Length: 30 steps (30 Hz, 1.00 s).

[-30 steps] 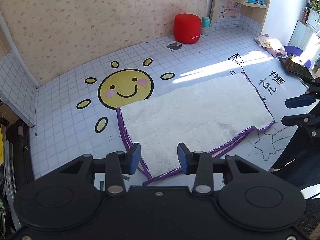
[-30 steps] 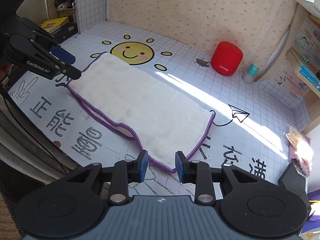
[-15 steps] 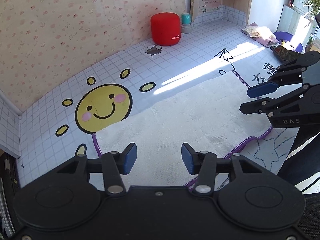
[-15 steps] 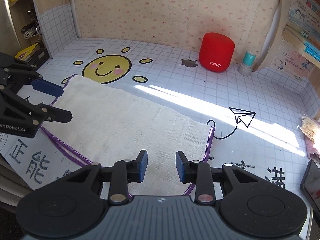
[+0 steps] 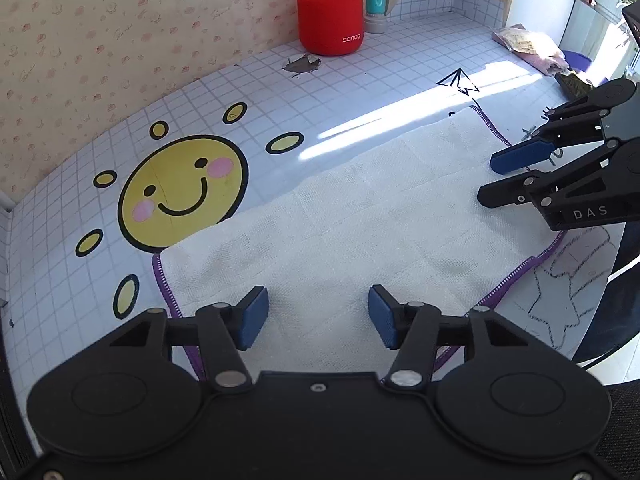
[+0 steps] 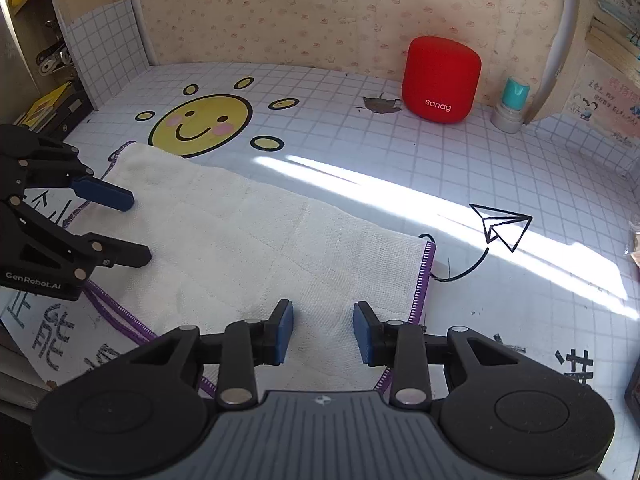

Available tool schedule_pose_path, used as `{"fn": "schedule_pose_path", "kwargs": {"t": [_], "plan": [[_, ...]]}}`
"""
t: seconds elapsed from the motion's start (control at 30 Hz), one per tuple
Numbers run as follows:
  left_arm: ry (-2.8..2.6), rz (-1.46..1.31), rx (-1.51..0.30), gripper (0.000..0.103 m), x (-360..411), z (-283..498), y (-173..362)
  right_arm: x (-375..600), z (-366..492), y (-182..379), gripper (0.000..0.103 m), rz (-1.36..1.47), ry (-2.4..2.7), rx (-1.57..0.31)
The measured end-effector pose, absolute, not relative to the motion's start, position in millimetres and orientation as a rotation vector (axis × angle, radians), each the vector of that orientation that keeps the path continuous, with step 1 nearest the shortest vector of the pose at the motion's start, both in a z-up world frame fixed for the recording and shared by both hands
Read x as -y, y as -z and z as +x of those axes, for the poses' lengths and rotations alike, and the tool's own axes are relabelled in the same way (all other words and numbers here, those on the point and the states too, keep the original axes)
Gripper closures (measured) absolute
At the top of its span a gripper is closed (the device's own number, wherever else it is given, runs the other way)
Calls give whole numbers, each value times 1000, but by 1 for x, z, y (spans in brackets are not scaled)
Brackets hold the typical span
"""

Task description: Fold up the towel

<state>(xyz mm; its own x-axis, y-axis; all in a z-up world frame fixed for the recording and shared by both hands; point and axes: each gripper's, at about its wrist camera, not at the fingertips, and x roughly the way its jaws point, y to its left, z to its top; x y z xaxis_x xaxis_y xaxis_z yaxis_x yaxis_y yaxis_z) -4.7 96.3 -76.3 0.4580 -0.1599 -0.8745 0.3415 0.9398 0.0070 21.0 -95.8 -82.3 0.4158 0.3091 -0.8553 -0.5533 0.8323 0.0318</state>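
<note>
Towel (image 5: pixel 360 216) looks already folded at least once: a doubled purple hem shows along its near edge at lower left of the right wrist view, two stitched lines running side by side. My read is one fold done, and at least one more to go, likely end to end. No fold is in progress right now; the cloth lies flat on the counter (image 5: pixel 400 64), nothing lifted.

Position: in the left wrist view the towel runs as a band from lower left to upper right, its left short edge just below the sun print (image 5: pixel 182 192). In the right wrist view it runs from centre left down to lower centre, right short edge with purple trim just left of the paper-plane print (image 6: pixel 502 226).

Left hand-held gripper (image 5: pixel 318 318): jaws about half apart and opening, nothing between the pads. It sits over the towel's near-left corner region, with the purple hem running under its left finger. Contact with the cloth can't be judged.

Right hand-held gripper (image 6: pixel 322 330): jaws narrow, opening slightly, empty. It is over the towel's near-right corner; the trimmed edge passes under its right finger.

Each gripper also shows in the other's view, at the frame's side edge, over the opposite end of the towel.

Next is probably a pinch at both near corners. The risk is catching only the top layer.
</note>
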Motion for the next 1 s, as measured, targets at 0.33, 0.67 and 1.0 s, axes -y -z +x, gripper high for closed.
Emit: {"fn": "schedule_pose_path", "kwargs": {"t": [0.33, 0.67, 1.0], "plan": [[284, 195, -1047, 35, -79, 11, 80, 110, 70, 86, 57, -355, -595, -978], [304, 208, -1040, 34, -73, 13, 69, 122, 61, 63, 57, -319, -622, -994], [346, 244, -1056, 32, -68, 7, 80, 108, 29, 79, 55, -439, -663, -1022]]}}
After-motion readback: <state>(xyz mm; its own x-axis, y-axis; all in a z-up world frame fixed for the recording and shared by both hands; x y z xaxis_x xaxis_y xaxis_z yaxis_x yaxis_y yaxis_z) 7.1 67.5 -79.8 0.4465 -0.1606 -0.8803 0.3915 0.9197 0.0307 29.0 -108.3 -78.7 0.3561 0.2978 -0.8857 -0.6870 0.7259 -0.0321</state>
